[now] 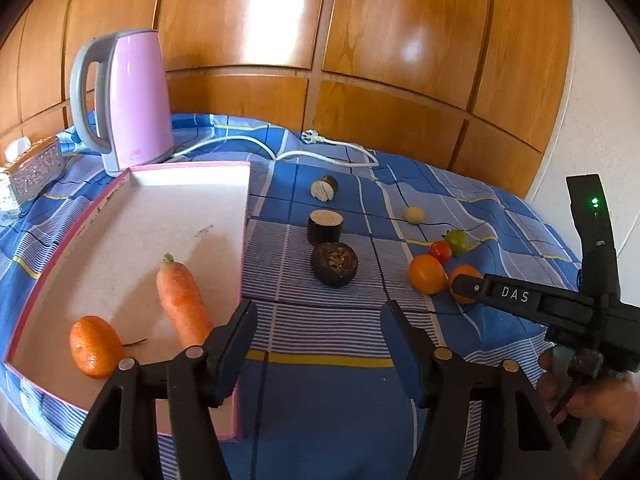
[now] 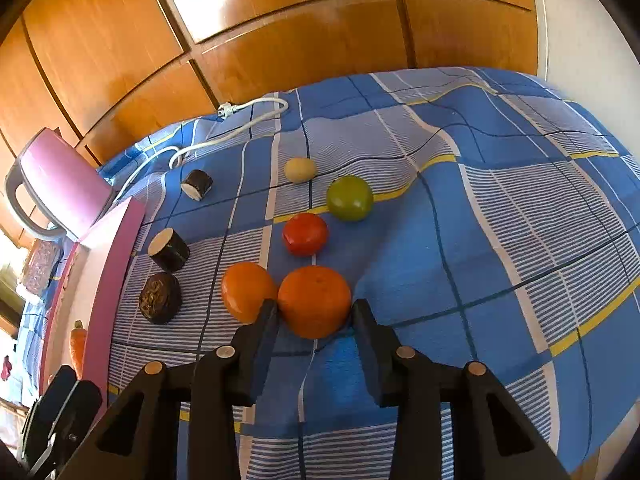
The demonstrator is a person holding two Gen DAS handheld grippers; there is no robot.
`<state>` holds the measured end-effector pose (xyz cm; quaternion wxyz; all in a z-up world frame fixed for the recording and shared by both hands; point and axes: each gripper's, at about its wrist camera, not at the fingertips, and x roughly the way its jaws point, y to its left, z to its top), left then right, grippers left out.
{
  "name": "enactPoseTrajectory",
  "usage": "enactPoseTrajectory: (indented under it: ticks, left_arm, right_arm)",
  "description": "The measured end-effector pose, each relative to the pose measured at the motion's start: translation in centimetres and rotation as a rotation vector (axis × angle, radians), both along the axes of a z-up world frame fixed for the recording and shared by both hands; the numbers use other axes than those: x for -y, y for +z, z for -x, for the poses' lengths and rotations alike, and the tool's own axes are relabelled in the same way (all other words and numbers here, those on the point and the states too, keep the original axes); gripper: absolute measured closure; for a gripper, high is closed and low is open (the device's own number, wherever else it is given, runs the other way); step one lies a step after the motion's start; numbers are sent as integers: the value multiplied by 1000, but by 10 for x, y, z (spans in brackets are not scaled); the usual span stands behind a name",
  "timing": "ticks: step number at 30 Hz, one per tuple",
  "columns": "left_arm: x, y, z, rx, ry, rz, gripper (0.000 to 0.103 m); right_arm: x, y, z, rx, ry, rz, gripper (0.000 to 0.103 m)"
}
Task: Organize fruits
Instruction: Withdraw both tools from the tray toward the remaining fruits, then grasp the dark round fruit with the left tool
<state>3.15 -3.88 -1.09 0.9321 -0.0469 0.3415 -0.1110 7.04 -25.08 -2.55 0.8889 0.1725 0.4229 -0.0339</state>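
A pink-rimmed white tray (image 1: 192, 176) holds a carrot (image 1: 182, 300) and an orange fruit (image 1: 95, 346). My left gripper (image 1: 318, 316) is open and empty beside the tray's right edge. My right gripper (image 2: 314, 312) is open, its fingers either side of an orange (image 2: 314, 300) on the cloth; touching cannot be told. Beside it lie a second orange fruit (image 2: 246, 290), a red tomato (image 2: 305, 233), a green tomato (image 2: 349, 198) and a small yellow ball (image 2: 300, 169). In the left wrist view the right gripper (image 1: 464, 286) reaches the orange (image 1: 466, 274).
A pink kettle (image 1: 128, 100) with white cord (image 1: 320, 148) stands behind the tray. Three dark round pieces (image 1: 334, 263) (image 1: 325, 226) (image 1: 324, 188) lie between tray and fruits. A glittery box (image 1: 34, 172) sits far left. Blue checked cloth (image 2: 500, 240) covers the table; wooden panels behind.
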Motion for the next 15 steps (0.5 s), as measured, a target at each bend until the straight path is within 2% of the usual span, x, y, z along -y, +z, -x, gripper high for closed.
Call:
enactPoseTrajectory:
  ticks: [2,5,10,15]
  left_arm:
    - [3,-3,-5,-20,-5,-12,52]
    - [10,-5,-10,-42,-26,-22,57]
    - [16,-5,-19,-53,-50,-25,58]
    - [19,-3,-40,-74,-48,-4,57]
  right_arm:
    - [0,0,0,-7,2,-1,65]
    - [1,-2,-2,-16,2,-11,65]
    - [5,-6,-2,-33,-3,-49,64]
    - [4,-6,-3,-34,-2,-45,64]
